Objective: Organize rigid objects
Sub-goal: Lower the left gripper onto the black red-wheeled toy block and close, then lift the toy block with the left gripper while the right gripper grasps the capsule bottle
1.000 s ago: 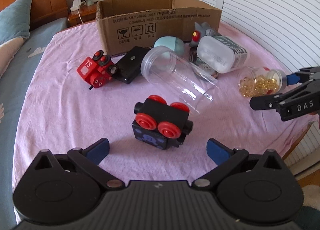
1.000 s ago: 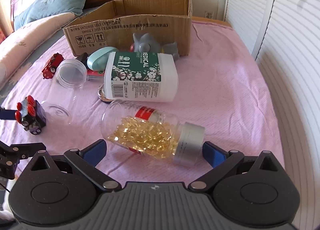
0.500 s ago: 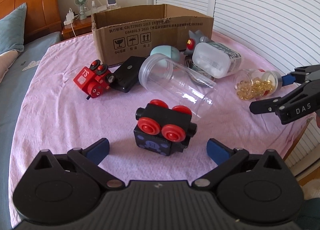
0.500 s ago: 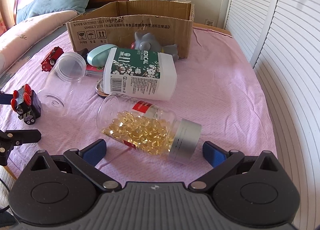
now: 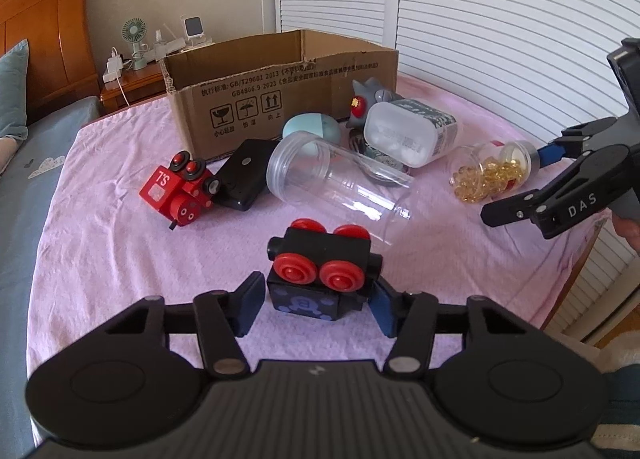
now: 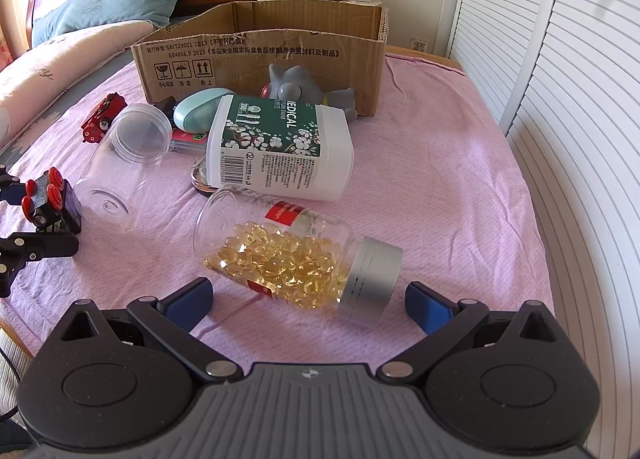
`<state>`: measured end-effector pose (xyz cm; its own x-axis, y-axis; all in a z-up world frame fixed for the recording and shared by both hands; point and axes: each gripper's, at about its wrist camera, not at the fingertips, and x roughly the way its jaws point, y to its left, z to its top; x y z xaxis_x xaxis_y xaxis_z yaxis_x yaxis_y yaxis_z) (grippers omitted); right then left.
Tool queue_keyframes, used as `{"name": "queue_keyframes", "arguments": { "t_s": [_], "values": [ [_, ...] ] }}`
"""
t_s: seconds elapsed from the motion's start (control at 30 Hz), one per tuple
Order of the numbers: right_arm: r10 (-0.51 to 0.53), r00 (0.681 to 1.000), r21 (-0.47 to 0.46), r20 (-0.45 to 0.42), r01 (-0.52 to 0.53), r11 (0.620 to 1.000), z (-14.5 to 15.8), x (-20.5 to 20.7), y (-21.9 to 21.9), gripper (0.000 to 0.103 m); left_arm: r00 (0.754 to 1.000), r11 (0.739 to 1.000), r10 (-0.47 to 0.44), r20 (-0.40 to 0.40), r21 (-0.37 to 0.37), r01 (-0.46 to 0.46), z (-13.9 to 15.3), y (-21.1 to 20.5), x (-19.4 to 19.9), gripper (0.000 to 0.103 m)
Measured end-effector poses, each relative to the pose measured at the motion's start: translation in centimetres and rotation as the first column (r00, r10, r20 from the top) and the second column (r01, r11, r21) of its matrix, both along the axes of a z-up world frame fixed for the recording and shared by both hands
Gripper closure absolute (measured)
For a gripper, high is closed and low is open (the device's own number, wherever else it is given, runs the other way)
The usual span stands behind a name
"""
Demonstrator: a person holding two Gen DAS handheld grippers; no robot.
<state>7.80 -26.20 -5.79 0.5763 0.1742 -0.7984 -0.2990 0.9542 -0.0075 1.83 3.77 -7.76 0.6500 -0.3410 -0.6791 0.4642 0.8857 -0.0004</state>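
Note:
A black toy train car with red wheels (image 5: pixel 322 273) lies on the pink sheet (image 5: pixel 120 259). My left gripper (image 5: pixel 316 305) has closed in around it, with a blue pad at each side of the car; it also shows in the right wrist view (image 6: pixel 50 205). My right gripper (image 6: pixel 310 299) is open, its pads either side of a capsule bottle with a silver cap (image 6: pixel 296 255) that lies on its side. The open cardboard box (image 5: pixel 280 79) stands at the back.
Between the grippers and the box lie a red toy engine (image 5: pixel 180 189), a black case (image 5: pixel 244 173), a clear jar (image 5: pixel 332 183), a teal egg-shaped case (image 6: pixel 198 107), a cotton swab tub (image 6: pixel 280 147) and a grey toy (image 6: pixel 296 89). Slatted doors (image 6: pixel 580 99) stand right.
My left gripper has moved forward and narrowed its jaws around the black toy car. My right gripper has edged closer to the capsule bottle and stays open.

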Motion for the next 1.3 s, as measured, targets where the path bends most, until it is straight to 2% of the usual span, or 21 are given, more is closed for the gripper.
{"name": "queue_keyframes", "arguments": {
  "t_s": [0.27,0.53,0.73,1.17,1.3],
  "values": [
    [-0.010,0.999,-0.010,-0.031,0.009,1.000,0.3,-0.1,0.1,0.000,0.994,0.994,0.106,-0.004,-0.014,-0.106,0.0,0.4,1.4,0.052],
    [0.001,0.999,0.052,-0.039,0.001,0.999,1.7,0.2,1.2,0.000,0.994,0.994,0.111,-0.003,-0.012,-0.111,-0.1,0.5,1.5,0.051],
    [0.000,0.999,0.050,-0.045,0.002,0.999,1.7,2.0,2.5,0.000,0.994,0.994,0.110,0.007,-0.012,-0.110,0.1,0.6,1.5,0.050],
    [-0.011,0.999,-0.012,-0.041,0.011,1.000,1.2,3.3,4.1,0.000,0.997,0.997,0.072,0.015,-0.010,-0.072,0.3,0.6,1.8,0.049],
    [-0.010,0.999,-0.051,-0.044,0.008,0.999,1.0,3.4,4.4,0.006,0.997,0.997,0.072,0.000,-0.007,-0.072,0.4,0.6,2.0,0.053]
  ]
}}
